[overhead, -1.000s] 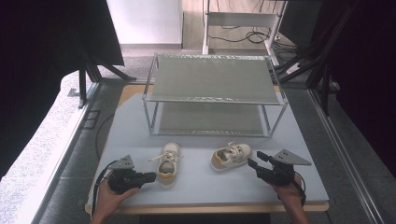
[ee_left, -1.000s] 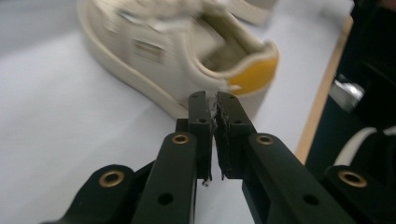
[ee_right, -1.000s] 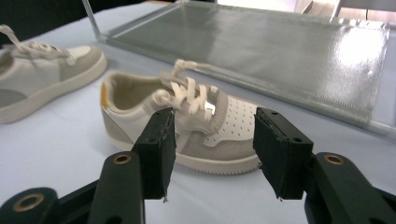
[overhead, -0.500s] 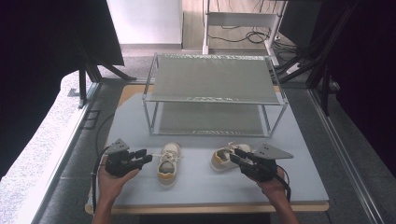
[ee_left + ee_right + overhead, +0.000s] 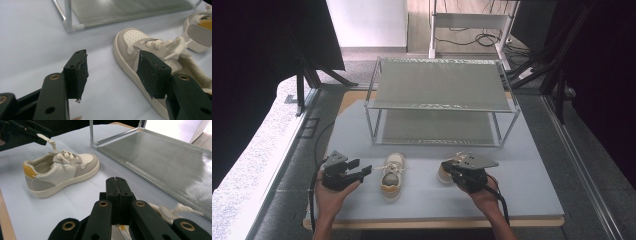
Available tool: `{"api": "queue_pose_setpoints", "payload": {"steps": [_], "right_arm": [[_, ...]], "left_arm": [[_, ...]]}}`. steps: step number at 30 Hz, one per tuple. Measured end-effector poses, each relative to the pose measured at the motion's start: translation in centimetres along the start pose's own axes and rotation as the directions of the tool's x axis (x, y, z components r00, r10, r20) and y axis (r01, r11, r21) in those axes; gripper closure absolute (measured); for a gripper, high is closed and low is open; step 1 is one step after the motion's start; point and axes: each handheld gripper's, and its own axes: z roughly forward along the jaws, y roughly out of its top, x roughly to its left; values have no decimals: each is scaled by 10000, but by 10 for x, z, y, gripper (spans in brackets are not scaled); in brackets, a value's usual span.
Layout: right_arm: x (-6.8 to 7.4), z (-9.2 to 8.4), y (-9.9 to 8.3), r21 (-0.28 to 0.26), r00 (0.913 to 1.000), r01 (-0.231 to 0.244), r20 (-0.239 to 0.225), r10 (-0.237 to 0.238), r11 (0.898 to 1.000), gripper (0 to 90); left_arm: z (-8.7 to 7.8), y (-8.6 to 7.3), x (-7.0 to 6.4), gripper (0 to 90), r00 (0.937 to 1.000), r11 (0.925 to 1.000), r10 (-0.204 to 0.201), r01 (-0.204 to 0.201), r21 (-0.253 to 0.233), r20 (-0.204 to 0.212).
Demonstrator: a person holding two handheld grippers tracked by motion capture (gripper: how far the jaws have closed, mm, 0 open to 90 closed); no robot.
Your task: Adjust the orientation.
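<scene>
White shoe (image 5: 140, 62) just beside open left claw (image 5: 112, 72), lace touching

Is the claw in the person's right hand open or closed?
Closed: the right claw's two black jaws meet with no gap, above the other shoe.

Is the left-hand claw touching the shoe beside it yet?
Cannot tell. In the left gripper view the left gripper has open jaws; one pad overlaps the left shoe. In the right gripper view a lace end seems to meet its tip.
</scene>
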Motion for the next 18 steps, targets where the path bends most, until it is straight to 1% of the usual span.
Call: {"api": "queue_pose_setpoints", "payload": {"steps": [3,5,6,7,9,12,13,15,18], "right_arm": [[6,9,5,132,9995,299,47,-300,9995,897],[10,16,7,354,9982,601,28,-602,9976,898],[11,20,8,446,9974,719,61,-723,9964,898],[12,23,9,553,9965,815,114,-823,9951,898],[11,29,9,756,9959,863,199,-880,9934,898],[11,34,6,1060,9935,963,506,-1021,9897,898],[10,35,5,1114,9937,897,568,-965,9897,898],[10,36,3,1291,9916,922,784,-1029,9873,898],[8,36,0,1497,9901,910,923,-1055,9845,898]], "left_arm": [[2,1,-1,404,9999,10000,-31,30,62,127],[3,1,-1,400,9999,9999,-74,72,120,138],[4,1,-1,399,9999,9996,-129,126,236,106],[4,1,-1,399,9999,9996,-129,126,236,106],[4,0,0,399,9997,9995,-252,250,204,69],[3,0,1,399,9994,9993,-339,338,187,80],[3,0,1,398,9994,9993,-339,338,187,80],[3,-1,1,397,9992,9989,-385,382,269,117],[5,-2,0,393,9992,9986,-373,368,377,130]]}}
